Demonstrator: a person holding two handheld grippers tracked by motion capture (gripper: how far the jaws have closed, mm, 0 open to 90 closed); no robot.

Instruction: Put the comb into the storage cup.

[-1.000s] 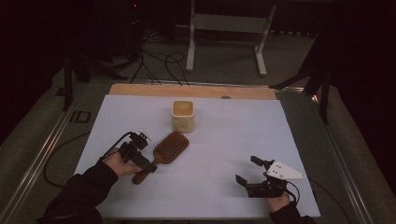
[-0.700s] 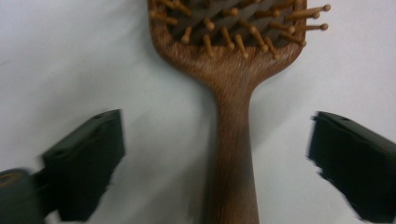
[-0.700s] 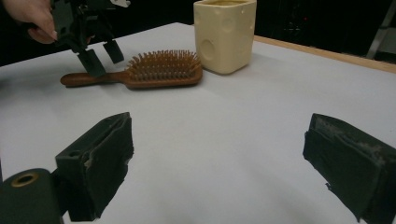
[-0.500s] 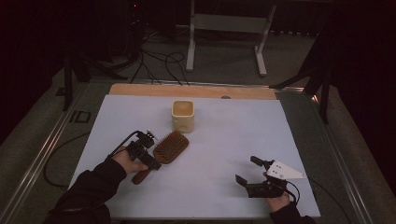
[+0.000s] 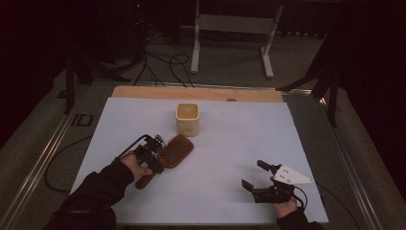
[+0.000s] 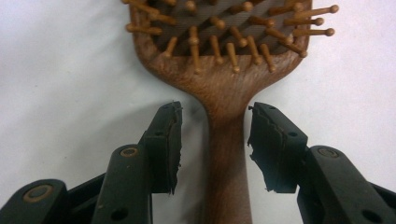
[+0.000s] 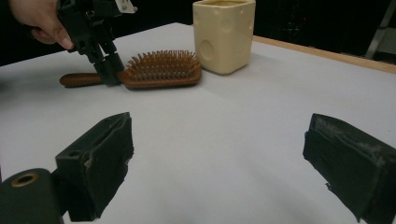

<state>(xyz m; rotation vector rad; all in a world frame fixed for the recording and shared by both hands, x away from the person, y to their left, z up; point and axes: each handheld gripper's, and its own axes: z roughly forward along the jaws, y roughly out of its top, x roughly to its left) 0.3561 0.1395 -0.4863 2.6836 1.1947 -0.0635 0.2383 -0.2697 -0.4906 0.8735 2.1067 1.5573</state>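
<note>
My right tool (image 5: pixel 255 177), jaws spread wide, rests on the white table (image 5: pixel 225 143) near its front edge, holding nothing. My left tool (image 6: pixel 214 140) stands with its jaws apart on either side of the hairbrush (image 6: pixel 226 88) neck, not yet gripping. The hairbrush lies bristles up at centre-left. Behind it stands a cream cup (image 5: pixel 187 119). No legible writing.

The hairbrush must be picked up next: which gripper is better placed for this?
Left. The left gripper is open with its jaws on both sides of the hairbrush handle. The right gripper is open, far from it.
</note>
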